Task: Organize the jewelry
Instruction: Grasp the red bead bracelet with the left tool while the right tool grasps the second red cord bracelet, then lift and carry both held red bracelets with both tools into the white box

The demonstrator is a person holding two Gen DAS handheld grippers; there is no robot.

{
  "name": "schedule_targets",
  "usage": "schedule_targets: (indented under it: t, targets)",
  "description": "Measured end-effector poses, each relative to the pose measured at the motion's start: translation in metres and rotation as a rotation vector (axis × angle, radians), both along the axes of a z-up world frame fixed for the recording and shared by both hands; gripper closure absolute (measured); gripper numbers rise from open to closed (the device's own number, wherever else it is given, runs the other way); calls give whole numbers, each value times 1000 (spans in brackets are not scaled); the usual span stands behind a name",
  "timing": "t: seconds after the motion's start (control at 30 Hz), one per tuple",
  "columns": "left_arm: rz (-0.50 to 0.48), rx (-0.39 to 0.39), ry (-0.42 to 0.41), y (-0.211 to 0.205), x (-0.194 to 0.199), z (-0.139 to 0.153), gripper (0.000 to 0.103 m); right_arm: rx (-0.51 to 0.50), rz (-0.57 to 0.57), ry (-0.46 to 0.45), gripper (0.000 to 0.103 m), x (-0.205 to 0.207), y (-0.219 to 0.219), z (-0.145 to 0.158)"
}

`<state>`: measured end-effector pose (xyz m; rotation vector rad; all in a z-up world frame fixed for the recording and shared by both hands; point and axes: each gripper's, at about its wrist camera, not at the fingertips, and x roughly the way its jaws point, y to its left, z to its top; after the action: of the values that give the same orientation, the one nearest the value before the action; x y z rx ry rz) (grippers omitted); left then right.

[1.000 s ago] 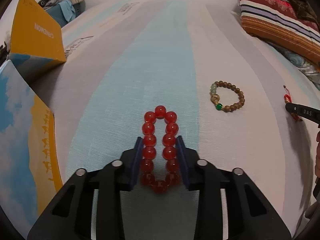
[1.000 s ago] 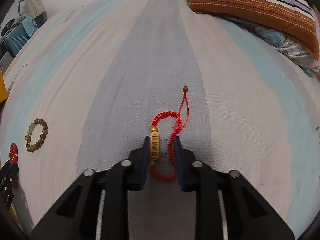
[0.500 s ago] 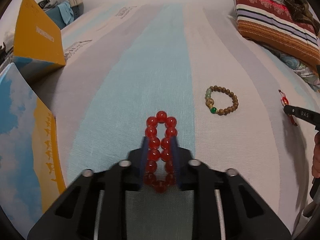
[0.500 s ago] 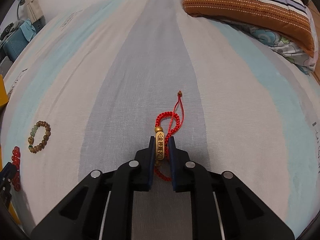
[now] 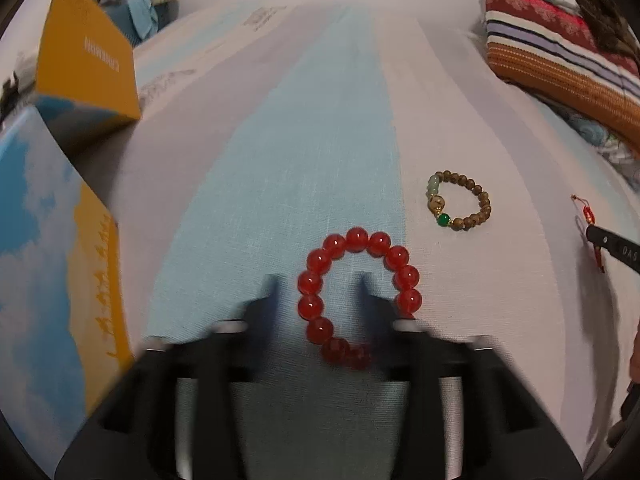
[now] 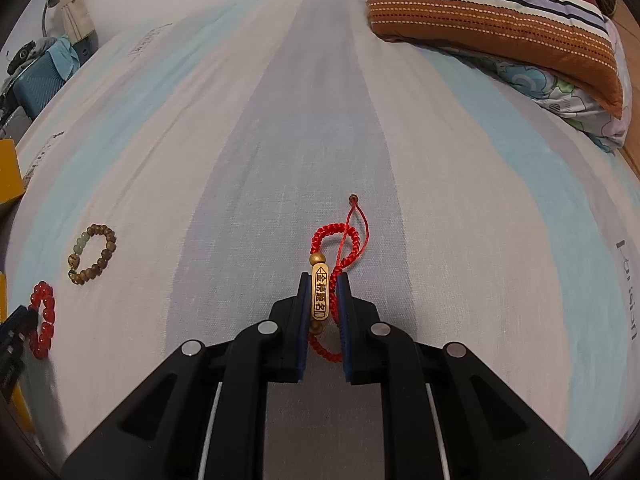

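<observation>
A red bead bracelet (image 5: 357, 292) lies round on the striped bed sheet. My left gripper (image 5: 320, 292) is open and blurred; its right finger stands inside the loop and its left finger outside it. A brown wooden bead bracelet (image 5: 460, 200) with green beads lies to the right. My right gripper (image 6: 324, 296) is shut on a red cord bracelet (image 6: 340, 240), pinching its gold bar charm (image 6: 320, 295). The red bead bracelet (image 6: 42, 326) and the wooden one (image 6: 94, 254) also show at the left of the right wrist view.
A yellow and blue box (image 5: 52, 260) stands close on the left, with its yellow lid (image 5: 88, 56) behind. Striped pillows (image 5: 560, 52) lie at the far right. The right gripper's tip (image 5: 616, 250) shows at the right edge.
My left gripper opened and let go of the red bead bracelet, which sprang back from a squeezed oval to a round loop. My right gripper stayed shut on the gold charm.
</observation>
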<state>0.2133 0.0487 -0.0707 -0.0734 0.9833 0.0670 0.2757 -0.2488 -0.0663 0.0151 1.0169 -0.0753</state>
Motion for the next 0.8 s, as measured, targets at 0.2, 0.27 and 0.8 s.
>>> schedule_targets:
  t: [0.2,0.27,0.8]
  targets:
    - [0,37,9,-2,4,-7,71,8,5,1,91,1,0,-1]
    - [-4,44,14,-2,4,-7,90,8,10,0,91,1,1,-1]
    - [-23,-4,-44,-2,-8,13,90,-15,9,-12,91,-4,3,1]
